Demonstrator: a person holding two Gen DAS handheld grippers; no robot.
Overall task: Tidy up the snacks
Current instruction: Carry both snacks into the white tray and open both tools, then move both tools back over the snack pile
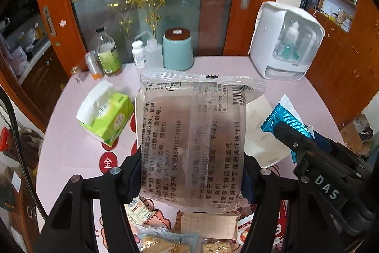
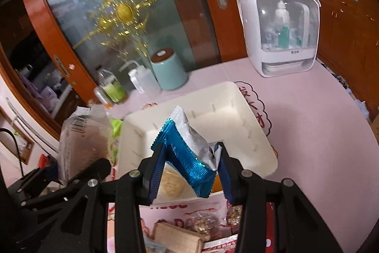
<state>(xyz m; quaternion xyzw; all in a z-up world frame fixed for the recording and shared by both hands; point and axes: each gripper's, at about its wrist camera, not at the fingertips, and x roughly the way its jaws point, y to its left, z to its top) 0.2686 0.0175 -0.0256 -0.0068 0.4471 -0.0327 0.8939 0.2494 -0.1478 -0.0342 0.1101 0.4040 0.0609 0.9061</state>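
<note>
Left wrist view: the left gripper (image 1: pixel 191 172) has its fingers clamped on a clear, crinkly snack packet (image 1: pixel 193 132) printed with black text and a barcode, held upright above the pink counter (image 1: pixel 71 146). At 3 o'clock the right gripper (image 1: pixel 293 134) pinches a shiny blue foil packet (image 1: pixel 281 117). At 9 o'clock sits a soft green tissue pack (image 1: pixel 111 117); at 12 o'clock stand a smooth mint canister (image 1: pixel 177 51) with a brown lid and a row of bottles. More wrapped snacks (image 1: pixel 208 227) lie at 6 o'clock, under the fingers.

Right wrist view: the right gripper (image 2: pixel 189 165) grips the blue foil packet (image 2: pixel 187 153) (silver on its inner face), tilted over a white plastic bin (image 2: pixel 248 115) with rounded corners and slotted walls. A pale round snack (image 2: pixel 171 184) lies inside the bin at 6 o'clock. Bare counter (image 2: pixel 319 134) spreads from 2 to 4 o'clock, bounded by a boxy white cabinet (image 2: pixel 279 30) at 1 o'clock.
</note>
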